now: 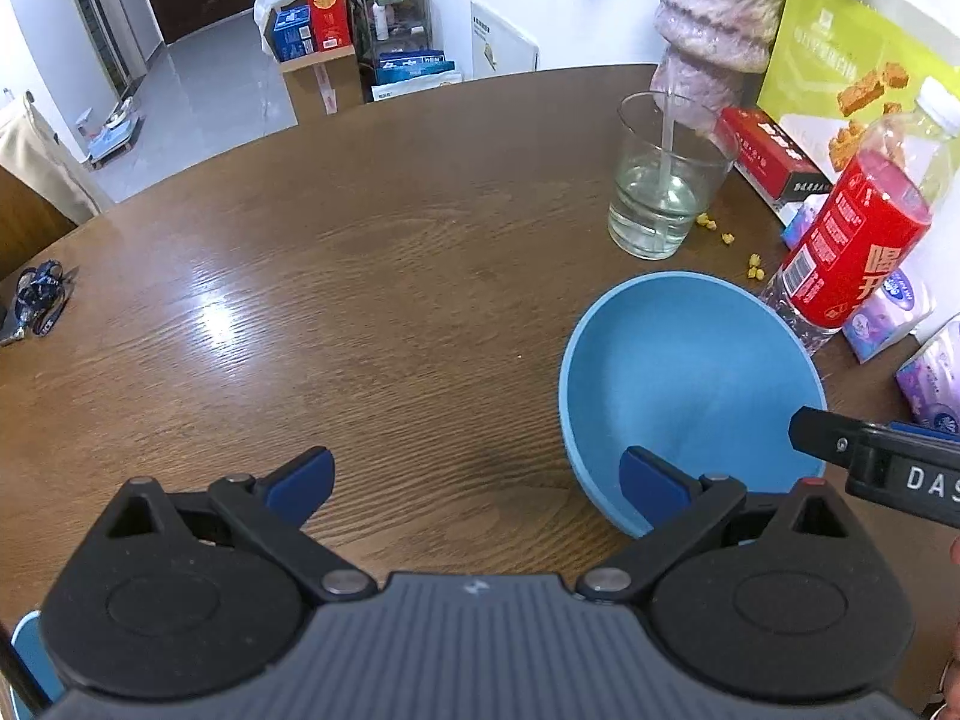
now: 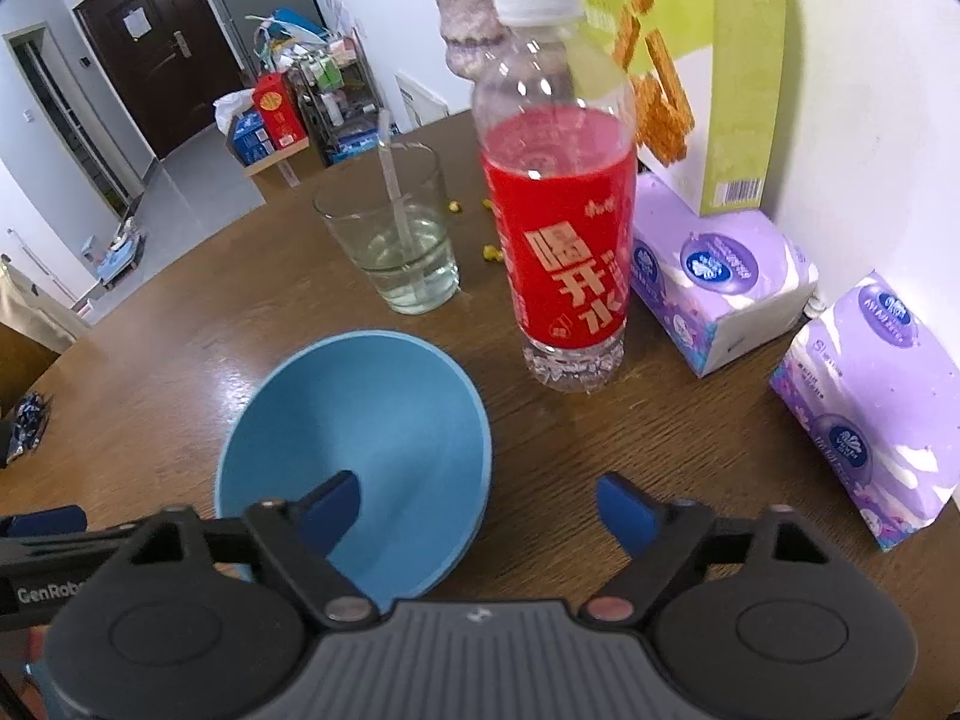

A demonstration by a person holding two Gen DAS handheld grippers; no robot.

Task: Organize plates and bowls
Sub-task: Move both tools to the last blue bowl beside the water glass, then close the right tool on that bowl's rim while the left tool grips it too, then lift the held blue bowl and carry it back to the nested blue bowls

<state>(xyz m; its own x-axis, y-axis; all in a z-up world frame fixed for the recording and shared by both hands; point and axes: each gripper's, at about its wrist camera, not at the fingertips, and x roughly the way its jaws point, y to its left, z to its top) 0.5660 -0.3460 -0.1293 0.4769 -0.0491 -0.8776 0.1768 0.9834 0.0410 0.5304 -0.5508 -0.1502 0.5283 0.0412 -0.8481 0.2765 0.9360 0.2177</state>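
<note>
The blue bowl [image 2: 360, 450] sits on the brown wooden counter [image 1: 360, 276], on its near right part, just in front of a glass of water [image 2: 390, 240] with a stirrer and left of a clear bottle with a red label [image 2: 561, 228].

The right gripper [image 2: 477, 510] stands with its fingers [image 2: 333, 510] apart, straddling the bowl's near right rim: the left blue pad lies over the inside of the bowl and the right pad is outside it, above the bare wood. The rim is between the pads, but neither pad can be seen pressing on it. No earlier view is at hand to say more of them.

The left gripper [image 1: 477, 486] also has its fingers [image 1: 654, 489] wide apart and holds nothing. Its right pad overlaps the bowl's near left edge in the left wrist view; whether it touches cannot be told. Its left pad is over bare counter.

Purple tissue packs [image 2: 720, 276] lie to the right of the bottle, with a green snack box [image 2: 738, 60] behind them. A few yellow crumbs [image 1: 729, 240] lie between glass and bottle. At the far left edge of the counter rests a dark blue lanyard [image 1: 39, 294].
</note>
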